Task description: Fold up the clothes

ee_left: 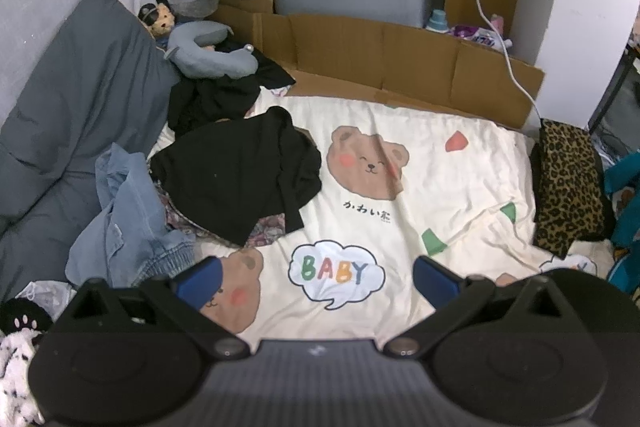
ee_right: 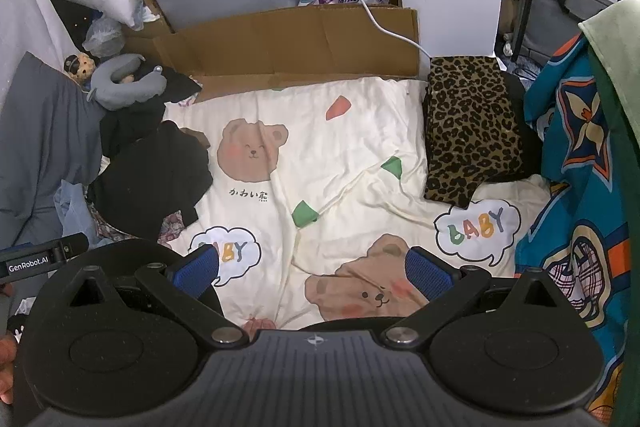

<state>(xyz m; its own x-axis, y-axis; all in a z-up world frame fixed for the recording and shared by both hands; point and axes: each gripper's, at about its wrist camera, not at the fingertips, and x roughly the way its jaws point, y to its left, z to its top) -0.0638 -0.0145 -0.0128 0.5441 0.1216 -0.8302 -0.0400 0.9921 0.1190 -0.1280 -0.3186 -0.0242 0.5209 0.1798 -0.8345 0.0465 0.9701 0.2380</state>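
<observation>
lying rumpled on the left side of the bed sheet [ee_left: 420, 163], one black garment [ee_left: 240, 171] tops a heap with one denim piece [ee_left: 124, 223] and a floral cloth [ee_left: 264, 227] beneath it, a second black garment [ee_left: 216, 95] behind, and one folded leopard-print garment [ee_left: 568, 183] well apart at the sheet's right edge. both tongs, left tongs [ee_left: 316, 281] and right tongs [ee_right: 314, 273], hang spread wide over the sheet, gripping nothing. two "baby" bubbles and two bear faces show in the right wrist view, plus one grey neck pillow [ee_right: 124, 79] and one white cable [ee_right: 372, 15].
</observation>
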